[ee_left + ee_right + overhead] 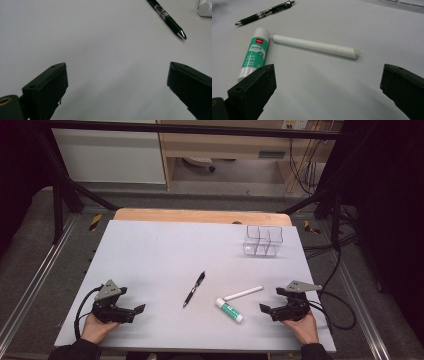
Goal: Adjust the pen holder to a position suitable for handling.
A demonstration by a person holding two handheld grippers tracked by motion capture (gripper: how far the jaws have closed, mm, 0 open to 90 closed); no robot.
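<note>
High view showed both grippers, left and right, spread empty; round white-and-green plastic glue stick near the desk's front edge might roll if nudged.

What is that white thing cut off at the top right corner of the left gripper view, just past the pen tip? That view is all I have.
Observer: It is one end of a green and white glue stick, lying flat on the table.
Operator: Is anything else near it?
Observer: Yes, a white rolled stick lies just beyond it, with one end close to the glue stick's cap.
Operator: Is there any container on the table?
Observer: Yes, a clear box with compartments stands near the far right corner.
</note>
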